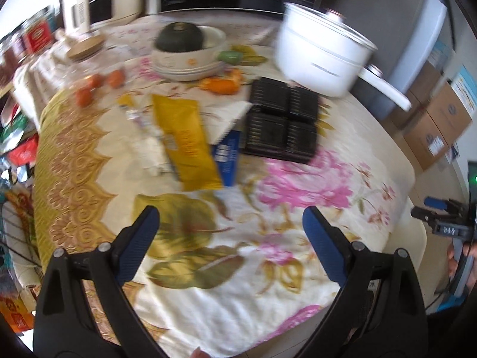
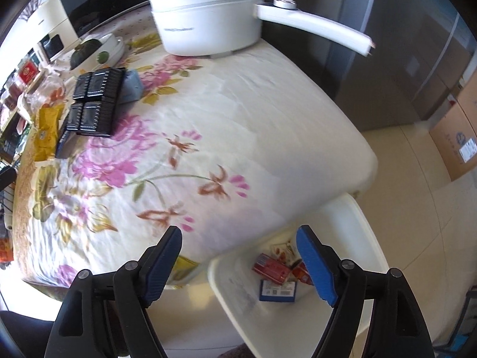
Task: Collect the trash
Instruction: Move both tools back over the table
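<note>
A yellow snack wrapper (image 1: 186, 140) lies on the flowered tablecloth (image 1: 208, 238), with a blue packet (image 1: 228, 158) at its right edge and crumpled clear and white wrappers (image 1: 149, 146) at its left. A black plastic tray (image 1: 281, 122) sits beyond them. My left gripper (image 1: 231, 223) hovers open over the cloth, nearer than the wrappers, holding nothing. My right gripper (image 2: 238, 238) is open and empty above the table's near corner and a white bin (image 2: 298, 283). Inside the bin lie a red packet (image 2: 269, 268) and a blue packet (image 2: 277, 289).
A white pot (image 1: 322, 56) with a long handle stands at the back right. A bowl (image 1: 187, 50) holding a dark green squash, small orange fruits (image 1: 98, 86) and a glass jar (image 1: 86, 50) are at the back left. Cardboard boxes (image 1: 432, 125) line the floor right of the table.
</note>
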Available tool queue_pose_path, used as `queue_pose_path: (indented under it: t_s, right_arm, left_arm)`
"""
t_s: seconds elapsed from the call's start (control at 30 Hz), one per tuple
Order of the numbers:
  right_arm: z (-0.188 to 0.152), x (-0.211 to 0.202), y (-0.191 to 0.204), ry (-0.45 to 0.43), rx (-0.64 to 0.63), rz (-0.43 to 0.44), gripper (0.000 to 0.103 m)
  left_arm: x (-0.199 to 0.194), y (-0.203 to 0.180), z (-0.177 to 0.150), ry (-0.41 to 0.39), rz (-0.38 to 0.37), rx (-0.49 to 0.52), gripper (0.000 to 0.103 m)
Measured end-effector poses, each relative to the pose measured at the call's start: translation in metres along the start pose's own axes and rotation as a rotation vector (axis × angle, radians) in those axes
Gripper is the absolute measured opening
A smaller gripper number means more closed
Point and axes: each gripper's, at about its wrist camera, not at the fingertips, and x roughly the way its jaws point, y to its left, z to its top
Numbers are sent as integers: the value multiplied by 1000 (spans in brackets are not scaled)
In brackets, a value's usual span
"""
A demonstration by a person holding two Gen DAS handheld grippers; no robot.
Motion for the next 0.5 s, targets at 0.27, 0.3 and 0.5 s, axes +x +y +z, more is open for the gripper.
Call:
queue_pose_path:
  t_s: [0.27, 0.3, 0.5]
  right_arm:
    - [19, 8, 44, 0, -41, 26, 84]
    - [21, 9, 49, 1, -44, 30, 84]
    - [33, 22, 70, 15, -69, 43, 84]
  left_arm:
    - [24, 55, 8, -14, -65, -162, 96]
    - [27, 60, 8, -12, -67, -181, 96]
    - [42, 58, 20, -23, -8, -189, 96]
